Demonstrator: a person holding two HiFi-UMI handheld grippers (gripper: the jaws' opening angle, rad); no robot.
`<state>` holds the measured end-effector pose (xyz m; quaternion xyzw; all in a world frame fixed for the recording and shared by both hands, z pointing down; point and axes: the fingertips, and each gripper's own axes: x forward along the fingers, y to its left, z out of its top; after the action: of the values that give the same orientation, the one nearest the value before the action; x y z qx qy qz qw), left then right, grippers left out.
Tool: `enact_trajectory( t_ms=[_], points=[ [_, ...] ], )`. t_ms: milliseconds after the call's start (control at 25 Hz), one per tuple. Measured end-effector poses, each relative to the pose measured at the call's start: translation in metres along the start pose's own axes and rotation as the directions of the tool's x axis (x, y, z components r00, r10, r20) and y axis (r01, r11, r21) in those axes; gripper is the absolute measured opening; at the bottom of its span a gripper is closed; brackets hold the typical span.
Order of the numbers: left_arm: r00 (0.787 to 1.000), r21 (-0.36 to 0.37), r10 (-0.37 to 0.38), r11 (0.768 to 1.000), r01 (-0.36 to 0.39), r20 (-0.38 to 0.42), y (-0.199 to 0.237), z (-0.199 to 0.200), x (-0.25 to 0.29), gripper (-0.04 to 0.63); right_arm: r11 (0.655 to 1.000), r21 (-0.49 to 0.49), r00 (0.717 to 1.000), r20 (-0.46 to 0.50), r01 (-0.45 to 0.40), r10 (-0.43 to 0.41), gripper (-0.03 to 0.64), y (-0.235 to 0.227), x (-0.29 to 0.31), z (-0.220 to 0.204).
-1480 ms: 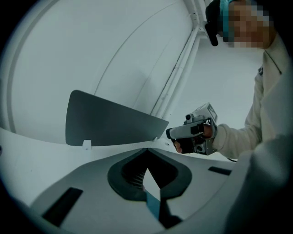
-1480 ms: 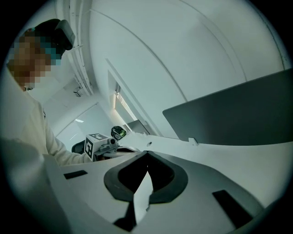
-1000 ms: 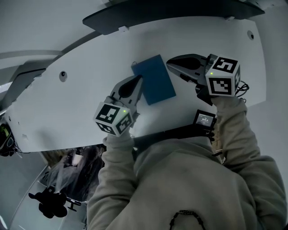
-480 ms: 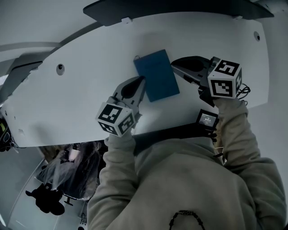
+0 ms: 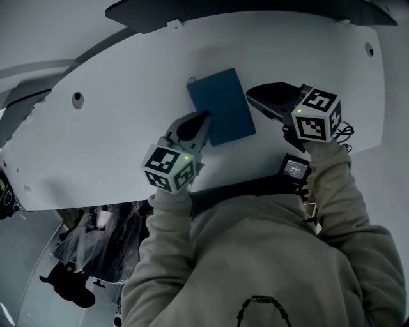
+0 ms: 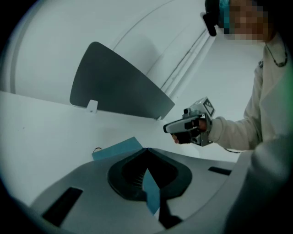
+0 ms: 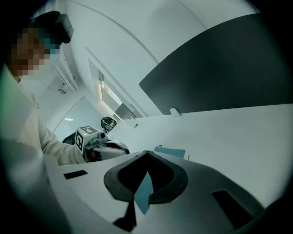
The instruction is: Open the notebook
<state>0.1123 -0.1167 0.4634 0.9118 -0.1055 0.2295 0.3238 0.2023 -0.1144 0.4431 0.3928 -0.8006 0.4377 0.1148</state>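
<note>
- We've got the blue notebook lying flat and shut on the white desk, out past the middle, towards the dark panel along the far edge.
- A small dark loop pokes out at its far left corner.
- The left gripper is at the notebook's left edge. Its jaws are pressed together with nothing between them. The tip overlaps that edge from above, and we can't tell if it touches.
- The right gripper is just beside the right edge, jaws closed tip to tip and empty.
- Both point forward and down, with the notebook between them.
- A small device with a lit screen sits under the right wrist, at the near edge.
</note>
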Motion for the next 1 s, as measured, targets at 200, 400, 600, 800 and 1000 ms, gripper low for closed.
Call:
enact_trajectory(
  t_ms=[200,400,600,800,1000],
  points=[
    [0.999,0.016,-0.017,1.000,0.017,-0.038,-0.004,-0.011,0.012,0.002,1.000,-0.012,0.999,-0.027,0.026,-0.026,0.021,-0.011,0.007,-0.012],
    [0.997,0.037,-0.009,0.999,0.012,-0.072,0.006,-0.020,0.018,0.002,1.000,0.013,0.999,-0.038,0.023,-0.022,0.021,-0.019,0.014,-0.022],
    [0.997,0.020,-0.012,1.000,0.013,-0.071,0.012,-0.026,0.021,0.002,0.999,0.024,0.998,-0.045,0.032,-0.031,0.021,-0.024,0.015,-0.030],
    [0.996,0.027,-0.020,0.999,0.022,-0.084,0.011,-0.032,0.023,0.002,0.998,0.051,0.999,-0.030,0.047,-0.045,0.021,-0.030,0.018,-0.035],
    [0.996,0.029,-0.027,0.999,0.029,-0.084,0.011,-0.040,0.024,0.002,0.997,0.063,0.998,-0.036,0.047,-0.045,0.021,-0.034,0.024,-0.043]
  ],
)
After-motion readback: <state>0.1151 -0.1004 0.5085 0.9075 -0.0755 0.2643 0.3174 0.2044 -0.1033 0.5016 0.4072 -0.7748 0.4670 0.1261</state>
